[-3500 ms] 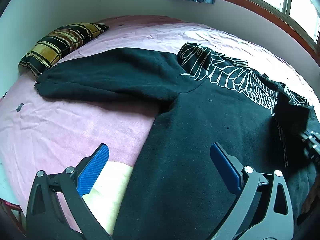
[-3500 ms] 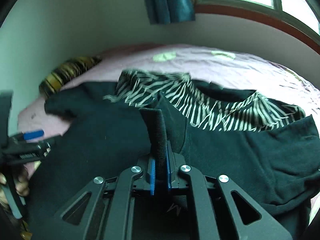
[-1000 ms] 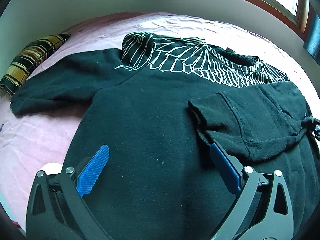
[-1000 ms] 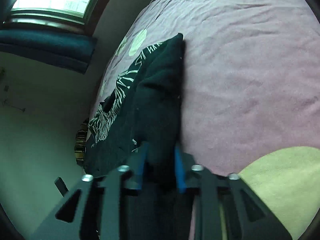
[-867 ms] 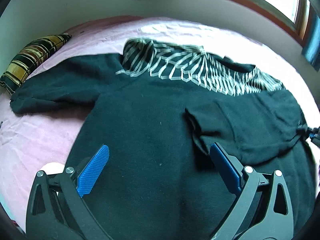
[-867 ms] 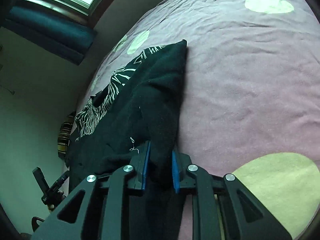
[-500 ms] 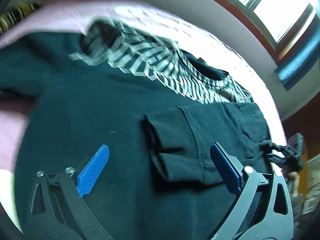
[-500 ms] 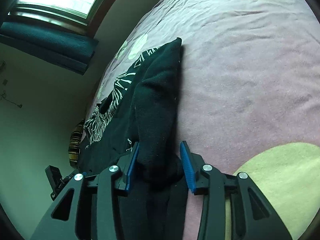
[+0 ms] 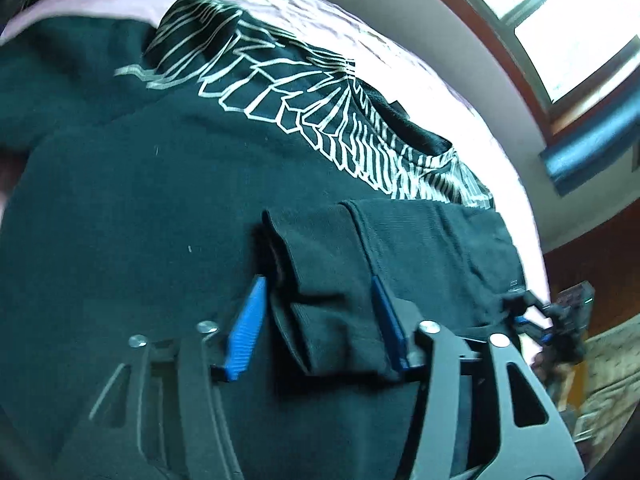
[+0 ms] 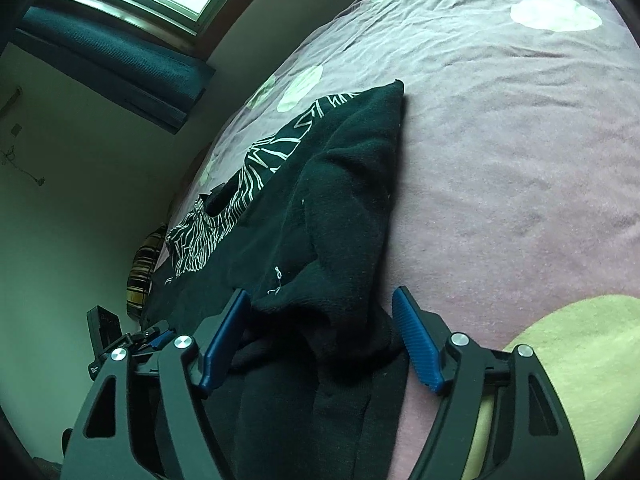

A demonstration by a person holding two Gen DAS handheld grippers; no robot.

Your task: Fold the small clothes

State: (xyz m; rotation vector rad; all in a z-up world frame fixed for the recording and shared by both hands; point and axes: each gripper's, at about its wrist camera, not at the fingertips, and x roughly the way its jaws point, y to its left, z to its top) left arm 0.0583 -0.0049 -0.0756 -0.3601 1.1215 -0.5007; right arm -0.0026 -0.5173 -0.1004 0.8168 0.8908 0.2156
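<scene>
The black sweatshirt lies flat on the pink bed. Its folded-in sleeve cuff sits between the closing, not yet pinching jaws of the left gripper, the sleeve's length running far-right. The right gripper, just released, straddles the right fold.

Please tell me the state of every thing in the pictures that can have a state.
Sweatshirt: flat on the bed, one sleeve folded over its body.
Left gripper: jaws just closing, cuff between them, not yet pinched.
Right gripper: jaws just opening, open, fabric between them.
</scene>
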